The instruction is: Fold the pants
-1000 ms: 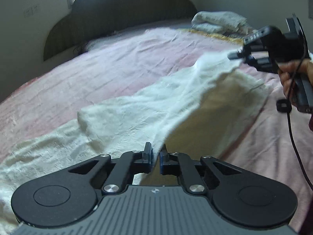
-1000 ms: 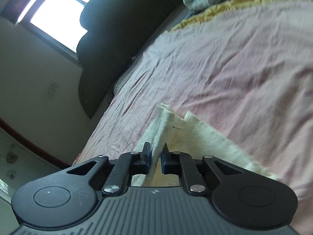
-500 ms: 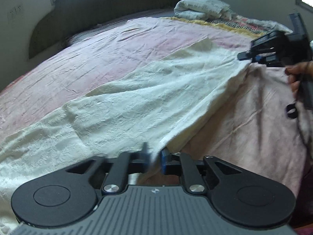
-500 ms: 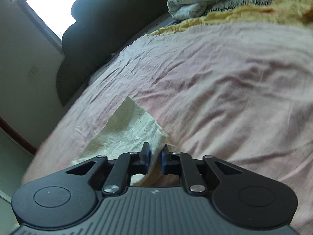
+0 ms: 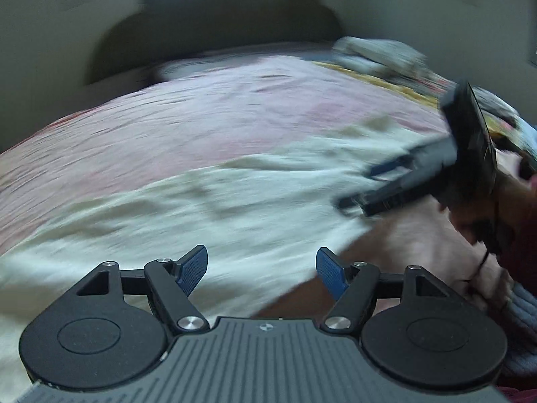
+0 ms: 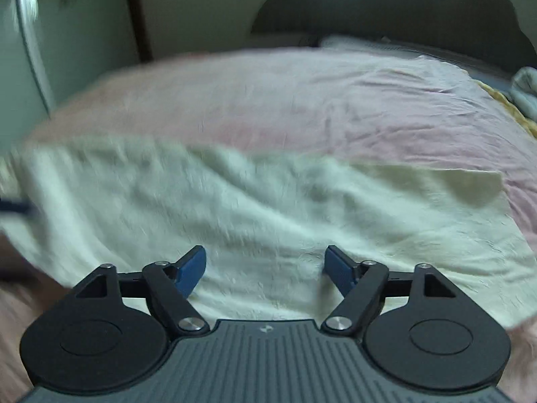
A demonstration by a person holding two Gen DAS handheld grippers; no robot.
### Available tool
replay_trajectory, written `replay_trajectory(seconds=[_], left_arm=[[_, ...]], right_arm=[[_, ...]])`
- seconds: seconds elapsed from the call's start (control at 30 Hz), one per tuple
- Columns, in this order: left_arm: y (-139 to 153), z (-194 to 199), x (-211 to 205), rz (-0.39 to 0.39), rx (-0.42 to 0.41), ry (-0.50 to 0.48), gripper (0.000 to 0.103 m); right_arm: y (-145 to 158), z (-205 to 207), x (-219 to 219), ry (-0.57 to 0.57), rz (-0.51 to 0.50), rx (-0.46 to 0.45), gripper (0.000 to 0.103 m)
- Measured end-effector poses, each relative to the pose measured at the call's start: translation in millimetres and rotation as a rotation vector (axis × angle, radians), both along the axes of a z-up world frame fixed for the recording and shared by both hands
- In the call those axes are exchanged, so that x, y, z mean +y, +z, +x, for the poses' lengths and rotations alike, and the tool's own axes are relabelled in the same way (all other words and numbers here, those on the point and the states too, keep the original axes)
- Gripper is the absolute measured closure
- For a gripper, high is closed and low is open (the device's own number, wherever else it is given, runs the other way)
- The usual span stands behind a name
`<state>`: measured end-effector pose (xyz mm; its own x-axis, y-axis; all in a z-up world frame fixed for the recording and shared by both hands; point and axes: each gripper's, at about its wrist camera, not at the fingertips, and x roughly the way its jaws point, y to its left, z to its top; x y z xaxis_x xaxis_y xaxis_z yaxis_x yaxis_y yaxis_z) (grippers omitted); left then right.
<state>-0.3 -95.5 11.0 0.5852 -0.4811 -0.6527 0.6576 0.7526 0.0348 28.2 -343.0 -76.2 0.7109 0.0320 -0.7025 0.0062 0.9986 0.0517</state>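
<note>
The cream-white pants lie flat in a long band across the pink bedspread, also as pants on the bedspread in the right wrist view. My left gripper hangs just above their near edge, its jaws opening, with nothing between the blue pads. My right gripper is over the cloth, its jaws opening too, nothing pinched. From the left wrist view the right gripper shows at the right, over the pants' far end, held by a hand. Both views are motion-blurred.
A dark headboard stands at the back of the bed. A pile of folded cloth and a yellow-edged blanket lie at the far right. A white door or cabinet stands left of the bed.
Both grippers, earlier shut on the pants' edge and holding it up, have let go and opened. The cloth now lies flat. The right gripper has rolled and swung sideways.
</note>
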Motion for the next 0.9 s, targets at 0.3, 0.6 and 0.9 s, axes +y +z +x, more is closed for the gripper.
replay_trajectory(seconds=[0.3, 0.6, 0.9], left_arm=[[11.9, 15.5, 186.9, -0.023, 0.025, 0.674, 0.028], [4.9, 24.9, 334.9, -0.436, 0.276, 1.076, 0.033], [-12.9, 37.2, 352.0, -0.646, 0.398, 1.024, 0.037]], right_arm=[[52.5, 3.8, 163.2, 0.367, -0.120, -0.342, 0.017], [48.3, -6.3, 386.1, 1.011, -0.231, -0.431, 0.056], [15.0, 9.3, 466.4, 1.070, -0.429, -0.410, 0.077]])
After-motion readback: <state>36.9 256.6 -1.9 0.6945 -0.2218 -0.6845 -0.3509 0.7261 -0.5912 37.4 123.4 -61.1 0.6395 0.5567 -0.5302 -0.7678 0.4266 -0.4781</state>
